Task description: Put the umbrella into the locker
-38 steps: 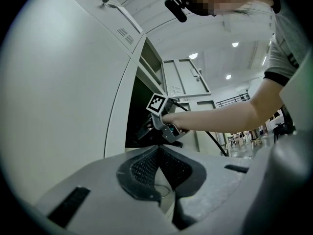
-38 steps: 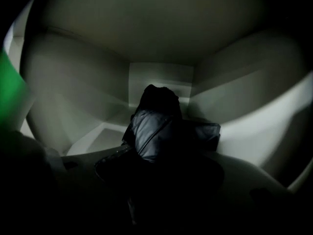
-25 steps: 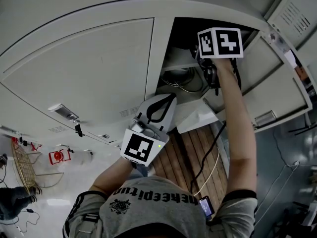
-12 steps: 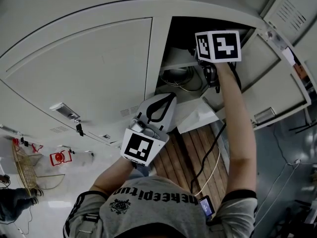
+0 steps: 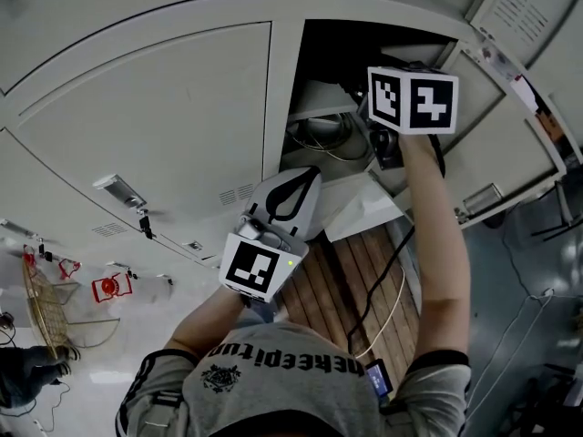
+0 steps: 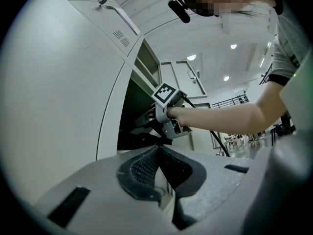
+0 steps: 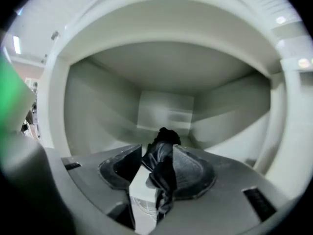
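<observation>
The grey locker (image 5: pixel 282 80) stands open, and my right arm reaches into its upper compartment (image 5: pixel 346 48). My right gripper's marker cube (image 5: pixel 412 98) hides its jaws in the head view. In the right gripper view the black folded umbrella (image 7: pixel 164 173) lies between the jaws of my right gripper (image 7: pixel 157 150). They are closing on it and its fabric touches both pads. Behind it is the compartment's bare back wall (image 7: pixel 166 111). My left gripper (image 5: pixel 308 175) hangs shut and holds nothing outside the locker, below the opening; its view shows the right gripper (image 6: pixel 168 119) at the dark opening.
The locker's door (image 5: pixel 510 144) stands swung out at the right. Coiled cables (image 5: pixel 319 139) lie on a lower shelf, with a white sheet (image 5: pixel 364 212) beneath. A cord (image 5: pixel 387 285) trails from my right arm over wooden slats (image 5: pixel 342 285).
My right gripper's cube has drawn back a little out of the opening, lower and to the right in the head view. My left gripper has stayed put.
</observation>
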The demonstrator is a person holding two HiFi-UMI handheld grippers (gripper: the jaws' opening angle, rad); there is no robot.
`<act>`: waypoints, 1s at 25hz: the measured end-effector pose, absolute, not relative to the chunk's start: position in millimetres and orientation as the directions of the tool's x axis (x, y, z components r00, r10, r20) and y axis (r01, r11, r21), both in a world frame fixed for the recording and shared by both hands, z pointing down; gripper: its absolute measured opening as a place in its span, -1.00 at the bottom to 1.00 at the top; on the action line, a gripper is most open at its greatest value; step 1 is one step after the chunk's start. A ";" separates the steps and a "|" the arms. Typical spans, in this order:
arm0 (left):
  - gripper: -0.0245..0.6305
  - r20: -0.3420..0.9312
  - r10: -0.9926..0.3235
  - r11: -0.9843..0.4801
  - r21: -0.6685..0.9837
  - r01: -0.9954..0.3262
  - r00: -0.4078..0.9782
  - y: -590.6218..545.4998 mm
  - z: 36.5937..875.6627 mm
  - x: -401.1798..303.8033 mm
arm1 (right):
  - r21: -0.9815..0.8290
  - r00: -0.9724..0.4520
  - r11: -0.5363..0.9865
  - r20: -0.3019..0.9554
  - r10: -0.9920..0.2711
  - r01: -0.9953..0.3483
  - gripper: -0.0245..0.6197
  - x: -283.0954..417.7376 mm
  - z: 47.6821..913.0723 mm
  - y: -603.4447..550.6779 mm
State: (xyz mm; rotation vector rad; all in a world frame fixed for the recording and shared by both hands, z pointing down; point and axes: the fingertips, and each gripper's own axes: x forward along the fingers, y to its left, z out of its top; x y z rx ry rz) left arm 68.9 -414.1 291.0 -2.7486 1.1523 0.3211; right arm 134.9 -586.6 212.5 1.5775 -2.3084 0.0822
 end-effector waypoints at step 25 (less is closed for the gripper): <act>-0.91 -0.269 -0.681 -0.692 -0.069 -0.719 0.681 -347.8 276.2 86.0 | 0.100 -0.325 0.330 0.067 -0.944 -0.939 -0.92 163.5 204.1 -444.2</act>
